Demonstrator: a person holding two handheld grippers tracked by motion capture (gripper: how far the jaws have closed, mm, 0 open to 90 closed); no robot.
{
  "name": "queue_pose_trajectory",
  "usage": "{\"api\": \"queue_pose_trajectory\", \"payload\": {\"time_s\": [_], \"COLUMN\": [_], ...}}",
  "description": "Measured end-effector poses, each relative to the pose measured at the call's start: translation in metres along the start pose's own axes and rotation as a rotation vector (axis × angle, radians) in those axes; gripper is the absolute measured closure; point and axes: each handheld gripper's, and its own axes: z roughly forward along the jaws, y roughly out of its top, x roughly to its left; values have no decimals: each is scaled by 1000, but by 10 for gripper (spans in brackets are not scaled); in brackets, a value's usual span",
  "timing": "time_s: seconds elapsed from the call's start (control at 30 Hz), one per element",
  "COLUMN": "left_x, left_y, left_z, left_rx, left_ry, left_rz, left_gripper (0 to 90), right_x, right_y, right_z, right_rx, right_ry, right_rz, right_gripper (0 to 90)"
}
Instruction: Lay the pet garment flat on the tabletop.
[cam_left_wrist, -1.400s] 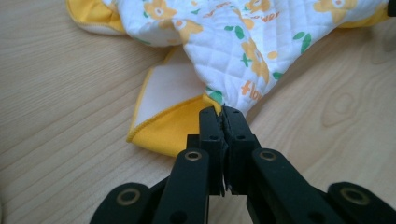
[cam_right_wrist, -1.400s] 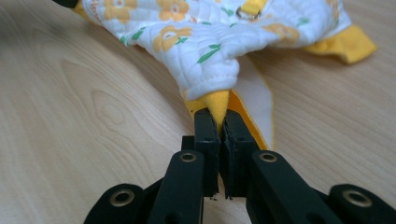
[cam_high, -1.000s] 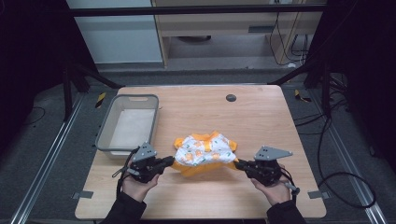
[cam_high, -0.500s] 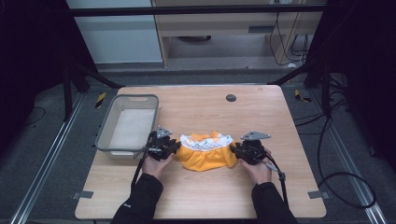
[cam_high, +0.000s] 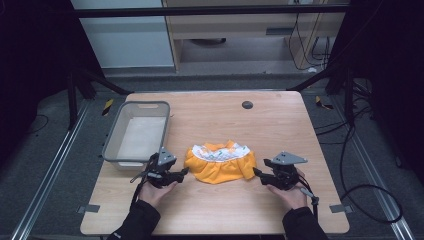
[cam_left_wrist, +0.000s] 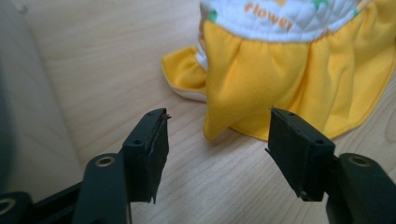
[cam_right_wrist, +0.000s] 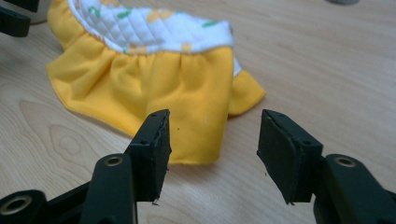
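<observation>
- Garment first: a small yellow skirted baby garment with a white quilted top band lies flat on the wooden table, near the front middle, between the two grippers.
- Band detail in the left gripper view: the quilted part carries the orange word "flower" and small green and yellow prints.
- Left gripper sits just beside the garment's left edge, held in the person's left hand; its jaws have just been opening and now stand well apart.
- Left gripper view: a pointed yellow corner of the hem lies on the wood ahead of the gap between the pads (neither pad presses on it).
- Right gripper sits just beside the garment's right edge, in the right hand; its jaws too have just been opening and are spread wide.
- Right gripper view: the lower yellow hem lies in front of the gap, the cloth free of both pads.
- Grey plastic bin stands on the table's left side, just behind the left gripper, apart from the garment.
- Small dark round spot shows on the table farther back, well apart from everything else.
</observation>
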Motion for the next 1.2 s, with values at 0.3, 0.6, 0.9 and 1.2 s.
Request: {"api": "queue_pose_trajectory", "payload": {"time_s": [0.3,0.6,0.9,1.2], "left_x": [-1,-3,1,-13], "left_y": [-2,-1,4,-7], "left_z": [27,27,0,-49], "left_rx": [68,53,-19,-22], "left_ry": [42,-3,-90,-171], "left_rz": [33,22,-21,-9], "left_gripper": [402,788,868,867], "right_x": [-3,-2,-1,13], "right_y": [-4,-6,0,7], "right_z": [27,35,17,-29], "right_rx": [32,82,74,30], "right_ry": [32,54,66,152], "right_rz": [45,39,37,10], "right_gripper": [428,724,869,867]}}
